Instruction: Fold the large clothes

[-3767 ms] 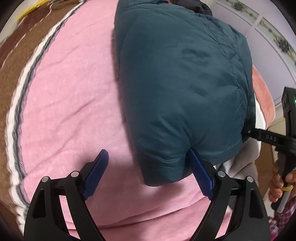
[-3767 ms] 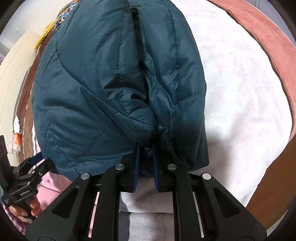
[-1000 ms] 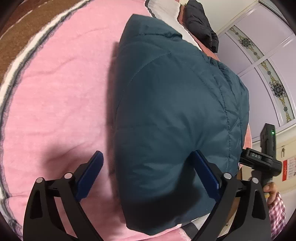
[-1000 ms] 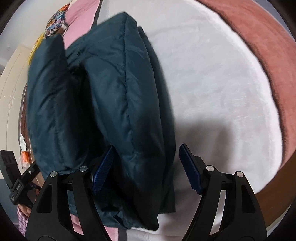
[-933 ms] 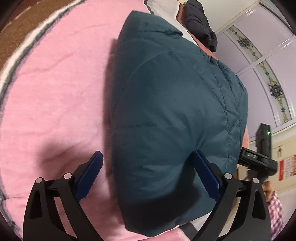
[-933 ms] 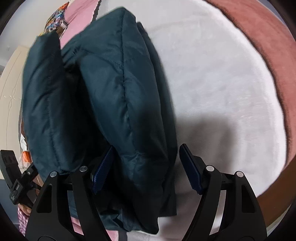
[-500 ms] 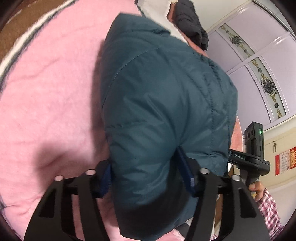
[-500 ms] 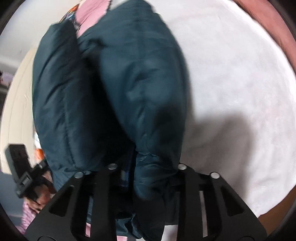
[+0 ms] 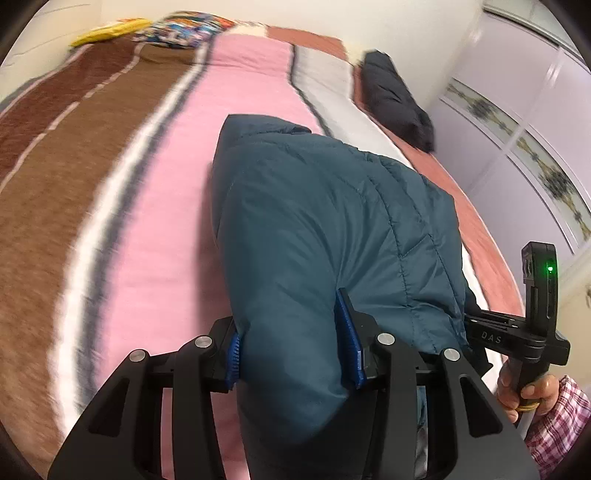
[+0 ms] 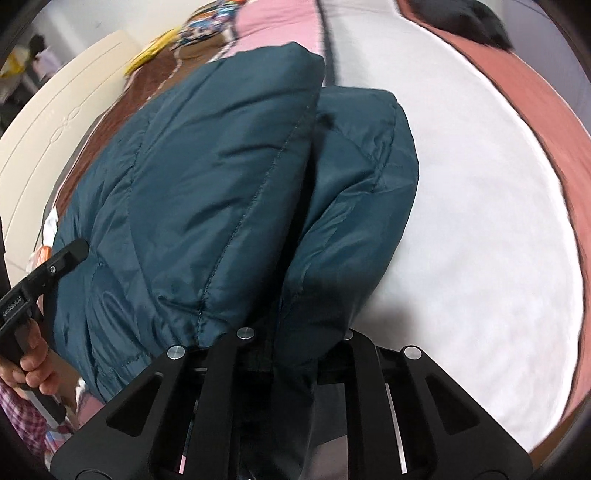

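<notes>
A folded teal puffer jacket (image 9: 317, 229) lies on the striped bed blanket; it also fills the right wrist view (image 10: 229, 192). My left gripper (image 9: 291, 343) is shut on the jacket's near left end, blue pads pressed into the padding. My right gripper (image 10: 291, 343) is shut on the jacket's near right end; its fingertips are buried in the fabric. The right gripper's body shows in the left wrist view (image 9: 517, 332), and the left gripper's body in the right wrist view (image 10: 33, 280). The near end of the jacket looks raised off the bed.
The blanket has brown (image 9: 74, 155), pink (image 9: 236, 85), white (image 10: 480, 221) and rust-red (image 9: 476, 206) stripes. A black folded garment (image 9: 395, 99) lies at the far right. Colourful items (image 9: 184, 26) lie at the bed's far end. A lilac wardrobe (image 9: 535, 122) stands right.
Both grippers have closed on the jacket's near end, from open around it a second ago. The jacket's near end has lifted and both views have tilted up toward the bed's far end.
</notes>
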{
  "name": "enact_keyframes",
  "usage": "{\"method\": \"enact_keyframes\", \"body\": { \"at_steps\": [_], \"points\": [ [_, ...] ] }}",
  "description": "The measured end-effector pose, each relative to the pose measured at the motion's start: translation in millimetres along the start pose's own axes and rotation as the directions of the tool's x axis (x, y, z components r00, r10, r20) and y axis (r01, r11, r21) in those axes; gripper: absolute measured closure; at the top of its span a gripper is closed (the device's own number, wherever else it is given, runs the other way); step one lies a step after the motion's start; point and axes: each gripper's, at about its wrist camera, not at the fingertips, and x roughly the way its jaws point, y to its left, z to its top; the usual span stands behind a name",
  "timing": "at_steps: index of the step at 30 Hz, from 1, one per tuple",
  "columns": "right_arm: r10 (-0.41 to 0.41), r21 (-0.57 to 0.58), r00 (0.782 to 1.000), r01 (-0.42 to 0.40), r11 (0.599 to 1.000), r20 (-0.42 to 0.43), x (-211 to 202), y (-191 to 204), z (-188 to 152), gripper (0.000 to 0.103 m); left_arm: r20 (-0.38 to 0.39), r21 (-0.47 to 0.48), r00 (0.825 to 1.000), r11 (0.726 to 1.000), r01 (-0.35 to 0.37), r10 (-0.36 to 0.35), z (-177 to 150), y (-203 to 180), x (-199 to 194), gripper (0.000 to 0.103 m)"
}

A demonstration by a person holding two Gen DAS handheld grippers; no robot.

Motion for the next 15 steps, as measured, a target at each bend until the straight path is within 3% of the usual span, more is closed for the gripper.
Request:
{"method": "enact_keyframes", "body": {
  "at_steps": [7, 10, 15],
  "points": [
    [-0.021, -0.121, 1.000, 0.023, 0.992, 0.017, 41.1, 61.2, 41.0, 0.090, 0.024, -0.120, 0.999, 0.992, -0.041, 0.044, 18.4, 69.3, 0.7, 0.060],
    [-0.048, -0.128, 0.999, 0.048, 0.991, 0.005, 45.0, 51.2, 32.8, 0.090, 0.016, -0.135, 1.000, 0.991, -0.021, 0.023, 16.7, 80.6, 7.3, 0.059],
    [-0.042, -0.031, 0.998, 0.041, 0.999, -0.041, 55.9, 40.9, 33.0, 0.087, 0.016, -0.117, 0.999, 0.993, -0.033, 0.036, 11.0, 77.5, 10.0, 0.050]
  ]
}}
